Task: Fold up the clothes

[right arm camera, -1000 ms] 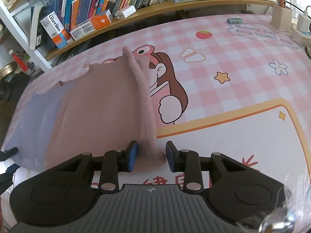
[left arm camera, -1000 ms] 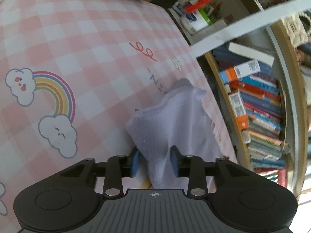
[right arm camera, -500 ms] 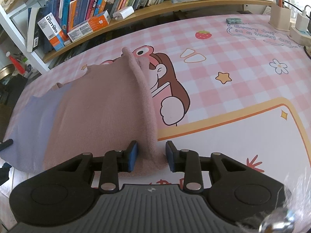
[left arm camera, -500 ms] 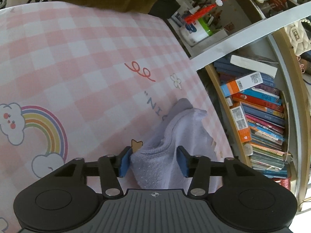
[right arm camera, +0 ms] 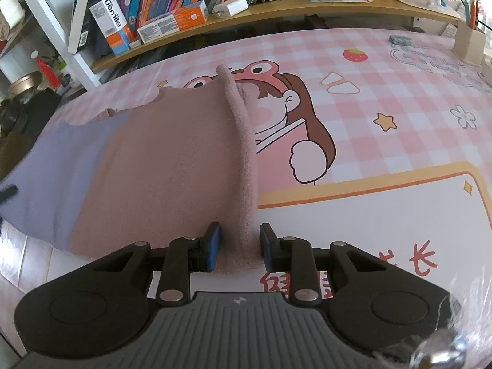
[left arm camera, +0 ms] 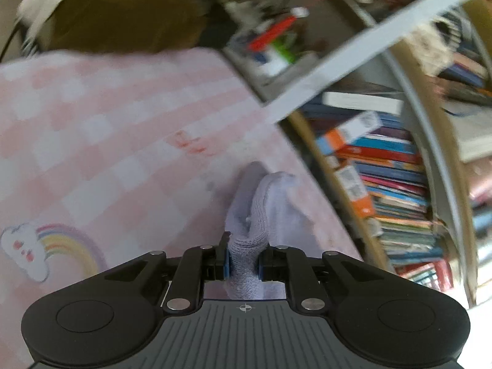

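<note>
A fleece garment, pink [right arm camera: 172,166] with a lavender end [right arm camera: 58,166], is spread over the pink checked tablecloth [right arm camera: 399,98]. My right gripper [right arm camera: 239,246] is shut on the garment's near pink edge, and a raised ridge [right arm camera: 243,141] runs away from its blue pads. In the left wrist view, my left gripper [left arm camera: 244,259] is shut on a bunched lavender corner [left arm camera: 261,209], which stands up in a narrow fold. That view is motion-blurred.
A curved wooden shelf of books [right arm camera: 190,18] runs along the table's far edge, also seen as books [left arm camera: 384,178] to the right. A pen holder [right arm camera: 469,43] stands at the far right. A white shelf frame [right arm camera: 58,30] and clutter sit at the left corner.
My left gripper opened wide half a second ago, then shut on the lavender corner and bunched it into a narrow fold. The right gripper has kept its hold and barely moved.
</note>
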Action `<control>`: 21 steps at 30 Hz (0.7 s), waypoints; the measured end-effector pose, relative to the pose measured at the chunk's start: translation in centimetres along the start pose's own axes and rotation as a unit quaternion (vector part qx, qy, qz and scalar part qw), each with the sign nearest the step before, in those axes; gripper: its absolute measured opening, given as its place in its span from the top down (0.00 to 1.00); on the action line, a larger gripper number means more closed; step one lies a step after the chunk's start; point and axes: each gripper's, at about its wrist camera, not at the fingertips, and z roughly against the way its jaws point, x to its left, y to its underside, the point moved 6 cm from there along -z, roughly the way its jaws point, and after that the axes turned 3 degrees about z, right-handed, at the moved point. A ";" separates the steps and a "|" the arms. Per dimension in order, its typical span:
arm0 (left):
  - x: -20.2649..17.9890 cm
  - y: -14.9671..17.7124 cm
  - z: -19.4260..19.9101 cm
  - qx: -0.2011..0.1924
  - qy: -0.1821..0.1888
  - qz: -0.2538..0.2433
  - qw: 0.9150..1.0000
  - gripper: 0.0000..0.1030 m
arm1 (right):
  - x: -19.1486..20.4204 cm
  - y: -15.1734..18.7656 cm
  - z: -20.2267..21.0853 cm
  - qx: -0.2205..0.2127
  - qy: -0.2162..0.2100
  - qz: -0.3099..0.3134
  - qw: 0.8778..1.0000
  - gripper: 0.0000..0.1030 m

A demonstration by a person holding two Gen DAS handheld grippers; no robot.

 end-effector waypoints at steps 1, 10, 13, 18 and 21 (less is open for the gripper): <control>-0.9 0.0 0.2 -0.003 0.006 -0.017 1.000 0.87 | -0.1 0.0 0.0 0.001 -0.002 0.000 1.000 0.75; -10.8 3.5 1.8 -0.014 0.055 -0.159 0.986 0.87 | -0.7 -0.5 -0.4 0.010 -0.045 0.018 0.999 0.75; -13.8 5.4 2.1 -0.012 0.063 -0.199 0.978 0.87 | -1.0 -0.8 -0.5 0.017 -0.066 0.019 0.997 0.75; -18.9 8.7 2.7 -0.008 0.076 -0.265 0.961 0.87 | -1.3 -1.2 -0.8 0.025 -0.099 0.033 0.994 0.75; -21.0 12.9 1.9 0.032 0.059 -0.329 0.942 0.87 | -1.5 -1.3 -0.9 0.027 -0.121 0.043 0.991 0.75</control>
